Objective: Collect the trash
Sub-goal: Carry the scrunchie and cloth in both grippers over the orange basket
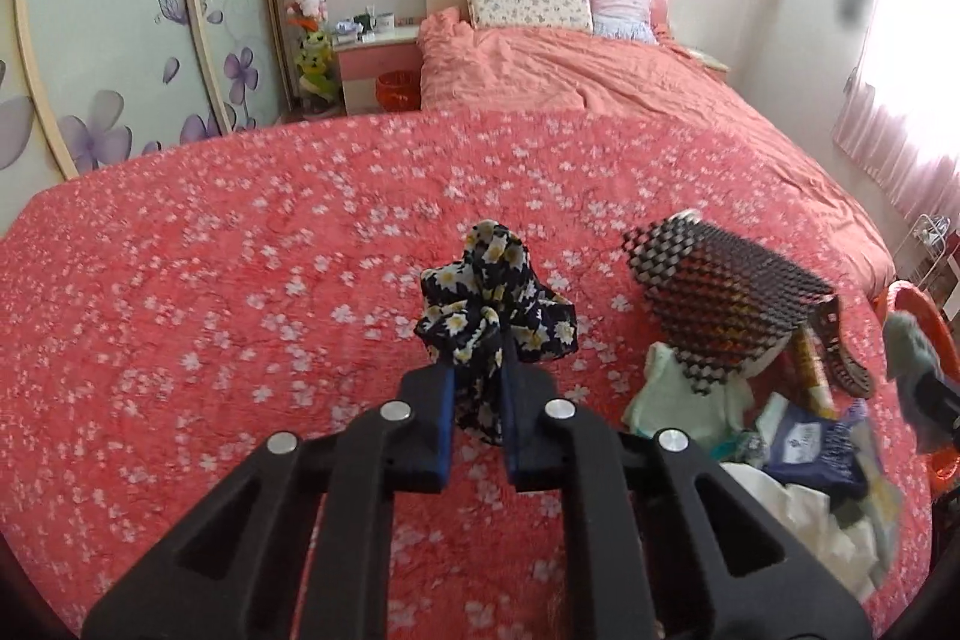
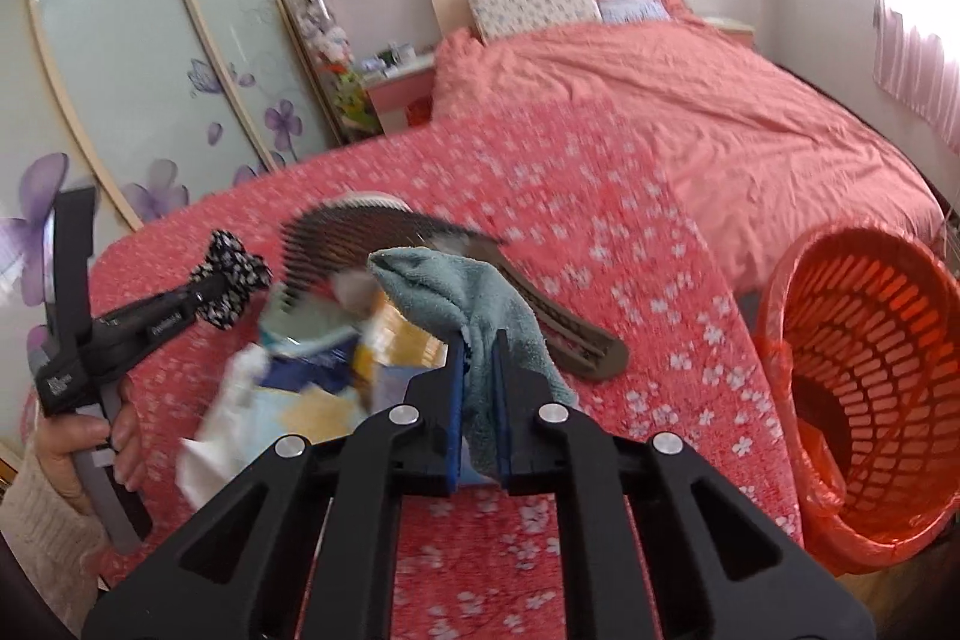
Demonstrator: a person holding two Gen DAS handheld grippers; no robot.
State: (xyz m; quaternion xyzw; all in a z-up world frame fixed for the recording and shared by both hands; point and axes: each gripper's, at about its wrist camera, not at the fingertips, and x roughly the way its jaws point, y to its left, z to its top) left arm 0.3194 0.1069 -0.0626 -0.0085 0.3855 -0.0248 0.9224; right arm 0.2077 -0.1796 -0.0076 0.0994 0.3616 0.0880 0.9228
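Left gripper [image 1: 475,376] pinched tight on a floppy daisy-print scrunchie [image 1: 495,307], lifted clear to sort it. Right gripper [image 2: 478,346] clamped on a soft teal terry cloth [image 2: 456,292]. Trash pile [image 2: 312,388], crinkly wrappers and paper, lies left of the orange lattice basket [image 2: 870,376], beside a ridged slipper [image 2: 564,322].

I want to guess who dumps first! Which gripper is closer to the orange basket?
Right. The right gripper, holding a blue-grey cloth, is beside the orange basket; the left gripper is across the pile, farther away.
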